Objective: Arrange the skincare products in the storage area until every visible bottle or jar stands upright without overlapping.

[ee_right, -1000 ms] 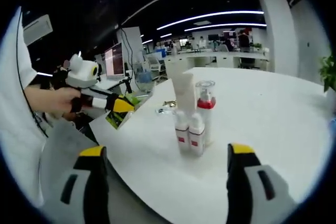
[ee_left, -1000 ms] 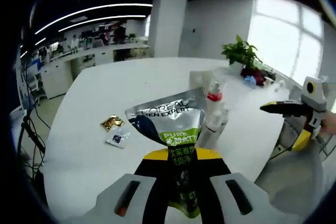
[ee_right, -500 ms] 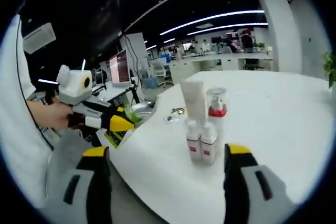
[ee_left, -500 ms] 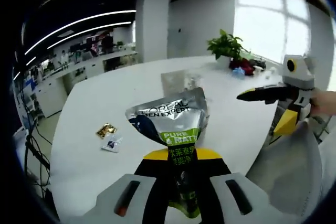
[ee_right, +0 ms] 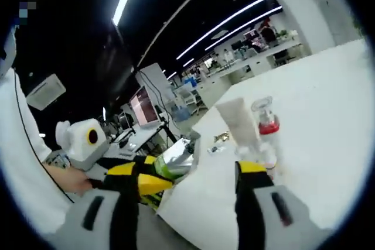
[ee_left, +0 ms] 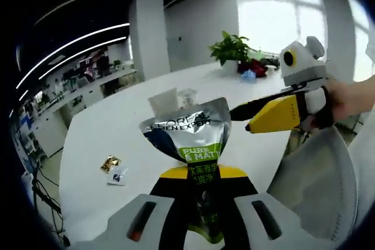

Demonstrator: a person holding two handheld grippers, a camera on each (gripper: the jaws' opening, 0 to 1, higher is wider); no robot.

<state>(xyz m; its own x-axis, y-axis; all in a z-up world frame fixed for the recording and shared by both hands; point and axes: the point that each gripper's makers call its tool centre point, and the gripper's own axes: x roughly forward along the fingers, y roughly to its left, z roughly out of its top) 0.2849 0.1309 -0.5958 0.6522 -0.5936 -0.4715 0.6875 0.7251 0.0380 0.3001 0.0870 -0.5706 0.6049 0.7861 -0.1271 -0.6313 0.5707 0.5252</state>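
Observation:
A silver L'Oreal Men Expert tube (ee_left: pixel 188 136) with a green label stands up from my left gripper (ee_left: pixel 197 175), which is shut on its lower end. Behind it on the white table (ee_left: pixel 111 127) peek a white tube (ee_left: pixel 163 101) and a clear bottle cap (ee_left: pixel 187 94). My right gripper (ee_left: pixel 274 113), held by a hand (ee_left: pixel 347 99), reaches in from the right, close to the silver tube. In the right gripper view my right gripper (ee_right: pixel 187 187) is open and holds nothing. Beyond it stand the white tube (ee_right: pixel 237 123) and a pump bottle with a red collar (ee_right: pixel 266 125). The left gripper (ee_right: pixel 138 178) holds the silver tube (ee_right: pixel 176 156) at the table's edge.
Two small sachets (ee_left: pixel 112 169) lie on the table to the left. A potted plant (ee_left: pixel 232 48) and small items stand at the table's far edge by the window. Desks and monitors (ee_right: pixel 140 103) fill the office behind. A white sleeve (ee_right: pixel 23 174) is at the left.
Both cameras have moved. The right gripper has come much closer to the silver tube. The left gripper keeps the same hold on the tube.

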